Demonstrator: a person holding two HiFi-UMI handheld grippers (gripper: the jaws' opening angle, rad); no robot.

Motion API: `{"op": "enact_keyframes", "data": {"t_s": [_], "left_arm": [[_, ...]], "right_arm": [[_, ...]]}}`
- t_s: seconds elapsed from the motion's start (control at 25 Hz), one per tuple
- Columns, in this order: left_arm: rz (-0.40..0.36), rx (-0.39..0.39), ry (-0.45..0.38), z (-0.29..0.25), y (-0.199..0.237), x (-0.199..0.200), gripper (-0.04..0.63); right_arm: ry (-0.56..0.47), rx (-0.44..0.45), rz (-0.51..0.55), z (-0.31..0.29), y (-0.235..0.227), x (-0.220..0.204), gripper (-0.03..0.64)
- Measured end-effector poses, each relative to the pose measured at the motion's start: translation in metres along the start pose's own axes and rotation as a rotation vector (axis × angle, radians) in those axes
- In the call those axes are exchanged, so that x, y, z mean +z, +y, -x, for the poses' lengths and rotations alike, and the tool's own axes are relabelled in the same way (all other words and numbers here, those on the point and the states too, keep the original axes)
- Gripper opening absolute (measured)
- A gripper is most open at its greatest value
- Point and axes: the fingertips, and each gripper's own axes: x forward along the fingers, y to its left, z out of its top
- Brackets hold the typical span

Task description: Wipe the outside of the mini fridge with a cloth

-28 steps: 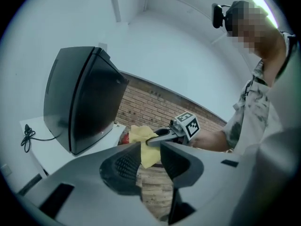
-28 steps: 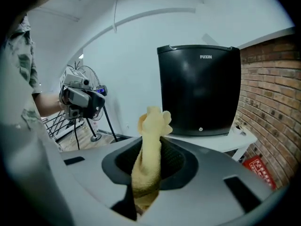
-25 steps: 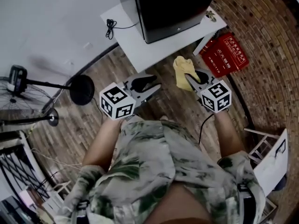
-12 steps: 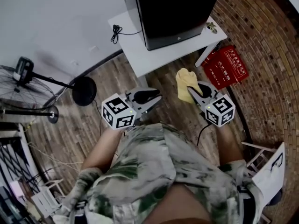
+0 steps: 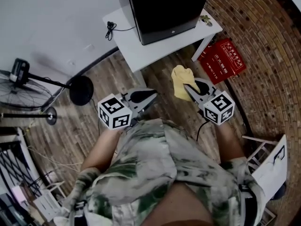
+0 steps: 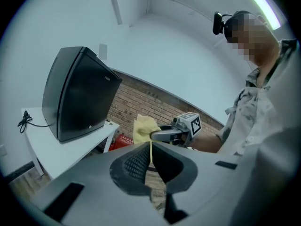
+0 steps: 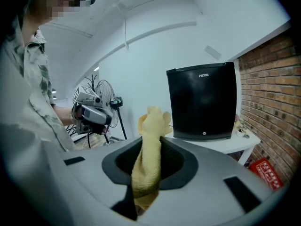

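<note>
The brick wall (image 5: 263, 32) fills the right side of the head view and the wooden floor (image 5: 75, 121) the middle; the white desk (image 5: 141, 48) stands at the top against a pale wall.

The black mini fridge (image 5: 164, 6) stands upright on the desk, door shut; a strip of bare desk top runs in front of it; a black cable (image 5: 111, 28) lies coiled on the desk's left corner, apart from the fridge.

The person's patterned shirt (image 5: 160, 173) takes up the lower part of the head view; both forearms reach forward toward the desk.

A fan (image 5: 81, 90) stands on the floor at the left, well apart from the desk; a red box (image 5: 222, 60) lies on the floor just beside the desk's right leg, near the brick wall.

The left claw (image 5: 149, 97) hangs over the floor in front of the desk; its jaws have just been closing and now meet, pad against pad, with nothing between them.

The right claw (image 5: 186, 86) hangs beside it, the two apart; its jaws are clamped on the yellow cloth (image 5: 180, 80).

The cloth runs up through the jaws as a bunched roll and its free end sticks out past the tips; it is in the air, short of the desk and clear of the mini fridge.
</note>
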Motion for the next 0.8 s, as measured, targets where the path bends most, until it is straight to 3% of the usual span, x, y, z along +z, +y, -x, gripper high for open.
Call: {"op": "enact_keyframes", "data": {"t_s": [0.8], "left_arm": [[0.026,0.011,0.031,0.0,-0.026,-0.035,0.032]], "right_arm": [[0.008,0.044,0.008,0.026,0.036,-0.021,0.095]]}}
